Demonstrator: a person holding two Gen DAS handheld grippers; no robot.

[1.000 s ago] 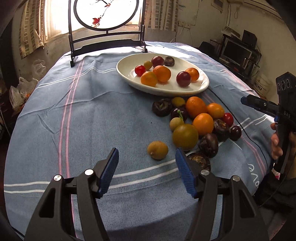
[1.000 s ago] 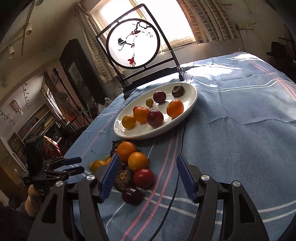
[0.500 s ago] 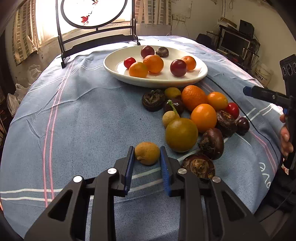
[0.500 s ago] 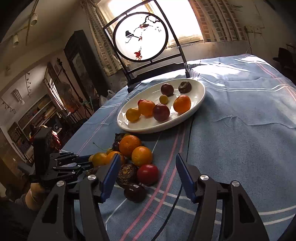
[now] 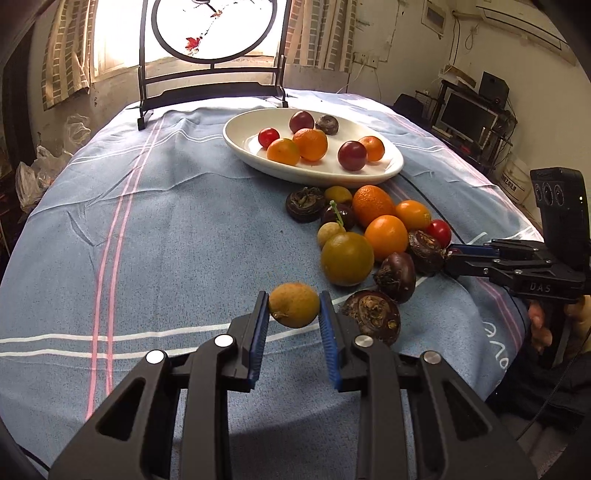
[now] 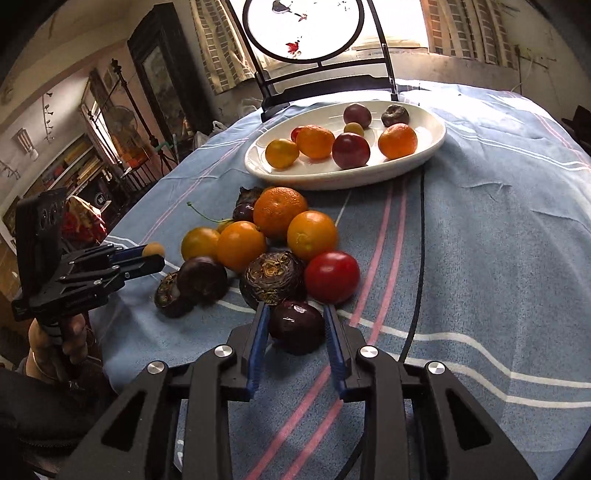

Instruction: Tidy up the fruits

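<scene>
My left gripper (image 5: 291, 306) is shut on a small yellow-brown fruit (image 5: 294, 304) just above the blue tablecloth. My right gripper (image 6: 295, 319) is shut on a dark purple plum (image 6: 296, 326) at the near edge of a fruit pile. The pile holds oranges (image 6: 279, 211), a red tomato (image 6: 331, 276), a yellow-green fruit (image 5: 347, 258) and dark water chestnuts (image 6: 271, 277). A white oval plate (image 5: 391, 170) farther back holds several fruits. The right gripper also shows in the left wrist view (image 5: 458, 254); the left gripper shows in the right wrist view (image 6: 147, 256).
A black stand with a round painted screen (image 5: 212, 33) stands at the table's far edge. A black cable (image 6: 421, 236) runs over the cloth right of the pile. Shelves and a monitor (image 5: 467, 114) lie beyond the table.
Both grippers closed: the left onto the yellow-brown fruit, the right moved down to the pile and closed onto the dark plum.
</scene>
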